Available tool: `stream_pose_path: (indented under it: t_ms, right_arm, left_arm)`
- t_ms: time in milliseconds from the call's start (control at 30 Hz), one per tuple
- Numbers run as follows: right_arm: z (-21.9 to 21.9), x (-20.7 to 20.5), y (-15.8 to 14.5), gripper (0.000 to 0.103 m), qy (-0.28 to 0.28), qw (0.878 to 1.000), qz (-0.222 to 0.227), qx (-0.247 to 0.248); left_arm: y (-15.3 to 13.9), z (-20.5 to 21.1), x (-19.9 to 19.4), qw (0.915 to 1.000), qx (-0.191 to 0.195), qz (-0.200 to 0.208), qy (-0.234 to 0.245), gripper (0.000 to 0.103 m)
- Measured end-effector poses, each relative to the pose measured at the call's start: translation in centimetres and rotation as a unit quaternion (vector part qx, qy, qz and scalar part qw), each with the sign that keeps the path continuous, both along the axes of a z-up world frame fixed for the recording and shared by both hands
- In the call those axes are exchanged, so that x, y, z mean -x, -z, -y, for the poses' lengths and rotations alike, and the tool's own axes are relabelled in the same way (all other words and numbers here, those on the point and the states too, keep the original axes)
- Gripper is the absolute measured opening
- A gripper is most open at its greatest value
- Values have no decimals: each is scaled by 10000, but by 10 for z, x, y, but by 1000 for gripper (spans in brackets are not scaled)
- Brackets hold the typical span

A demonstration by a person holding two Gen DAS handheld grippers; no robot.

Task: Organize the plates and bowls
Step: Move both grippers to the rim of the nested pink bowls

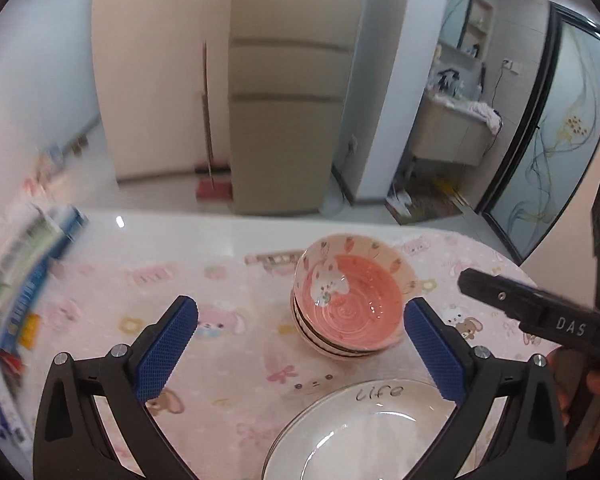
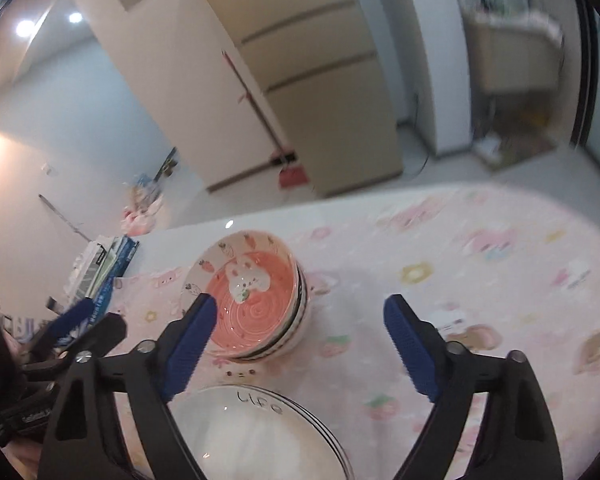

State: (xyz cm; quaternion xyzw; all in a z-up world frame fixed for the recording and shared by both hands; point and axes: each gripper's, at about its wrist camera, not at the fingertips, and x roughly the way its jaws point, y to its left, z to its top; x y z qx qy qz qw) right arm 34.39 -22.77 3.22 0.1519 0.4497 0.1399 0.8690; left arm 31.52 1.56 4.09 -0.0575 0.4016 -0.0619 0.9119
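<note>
A stack of bowls [image 1: 350,300] with a pink inside and a rabbit picture stands on the pink tablecloth [image 1: 228,344]; it also shows in the right wrist view [image 2: 256,300]. A stack of white plates [image 1: 360,436] marked "Life" lies nearer, also seen in the right wrist view [image 2: 256,436]. My left gripper [image 1: 300,344] is open and empty, above the cloth in front of the bowls. My right gripper [image 2: 300,348] is open and empty, above the cloth just right of the bowls and plates. Its body [image 1: 540,312] shows at the right of the left wrist view.
Boxes and books [image 1: 24,280] are piled at the table's left edge, also in the right wrist view [image 2: 104,268]. The table's far edge [image 1: 260,220] is bare white. Beyond stand a beige fridge [image 1: 288,100] and a broom [image 1: 210,152].
</note>
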Motion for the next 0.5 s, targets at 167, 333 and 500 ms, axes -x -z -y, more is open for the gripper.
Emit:
stream_pose_path:
  t_ms: [167, 333, 500]
  right_arm:
    - [2, -37, 54, 76, -169, 9951, -620, -748]
    - [-5, -48, 81, 65, -295, 9890, -954, -1094]
    - [-1, -53, 101, 54, -345, 9809, -1183, -1502]
  left_arm:
    - [50, -10, -37, 9980, 300, -557, -18, 103]
    - [70, -12, -53, 9935, 843, -769, 14, 102]
    - [77, -11, -65, 9870, 1151, -1123, 74, 97]
